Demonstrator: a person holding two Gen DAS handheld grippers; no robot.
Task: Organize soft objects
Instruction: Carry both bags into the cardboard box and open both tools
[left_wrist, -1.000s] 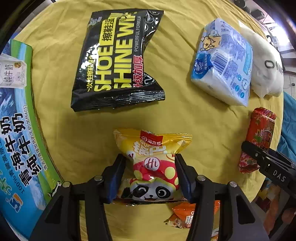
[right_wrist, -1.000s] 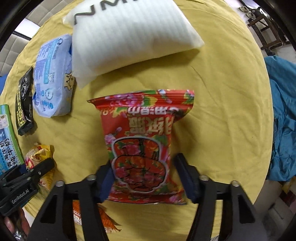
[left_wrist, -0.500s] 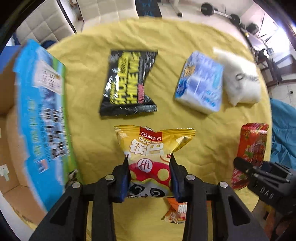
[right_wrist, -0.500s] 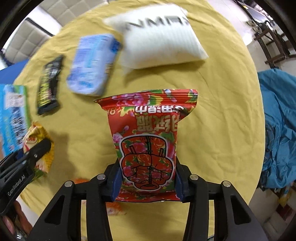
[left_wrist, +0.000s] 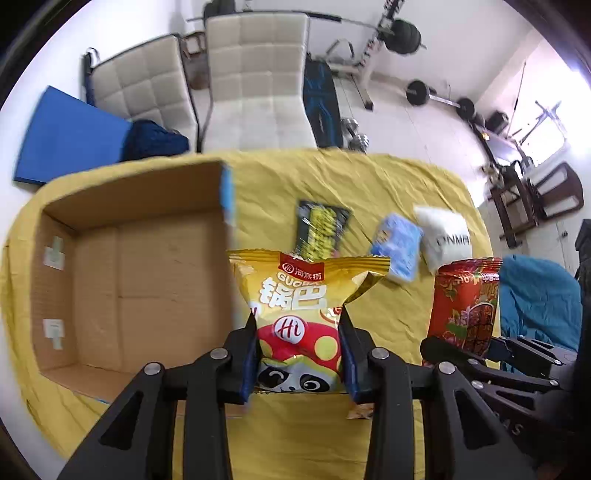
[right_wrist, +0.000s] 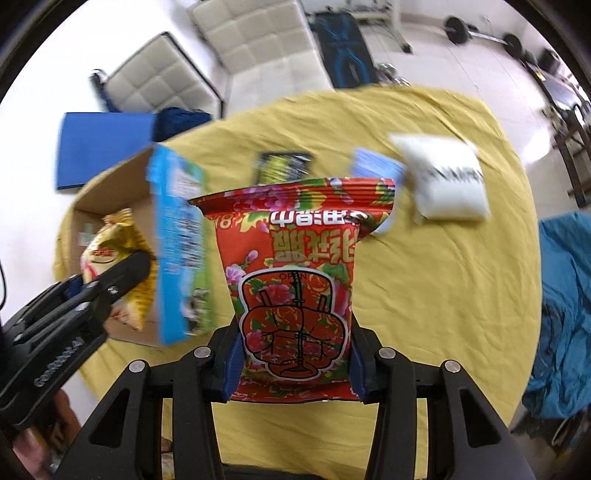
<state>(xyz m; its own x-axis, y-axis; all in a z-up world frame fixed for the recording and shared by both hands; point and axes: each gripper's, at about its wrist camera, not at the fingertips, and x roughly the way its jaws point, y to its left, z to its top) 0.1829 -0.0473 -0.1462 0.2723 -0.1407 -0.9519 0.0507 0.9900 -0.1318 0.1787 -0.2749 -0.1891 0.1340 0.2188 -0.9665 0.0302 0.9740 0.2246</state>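
Observation:
My left gripper (left_wrist: 297, 350) is shut on a yellow panda snack bag (left_wrist: 303, 302) and holds it up in the air, just right of the open cardboard box (left_wrist: 140, 280). My right gripper (right_wrist: 293, 354) is shut on a red flowered snack bag (right_wrist: 295, 280), also lifted above the yellow tablecloth (right_wrist: 443, 280). In the right wrist view the yellow bag (right_wrist: 118, 258) hangs at the box (right_wrist: 177, 243). The red bag also shows in the left wrist view (left_wrist: 465, 302).
On the cloth lie a black shoe-wipe pack (left_wrist: 321, 229), a blue tissue pack (left_wrist: 399, 247) and a white pillow pack (left_wrist: 447, 240). An orange snack corner (left_wrist: 360, 410) peeks below my left gripper. White chairs (left_wrist: 255, 85) and gym gear stand behind the table.
Both grippers have risen high with their bags and tilted up, so the room shows. The left one has moved toward the open box.

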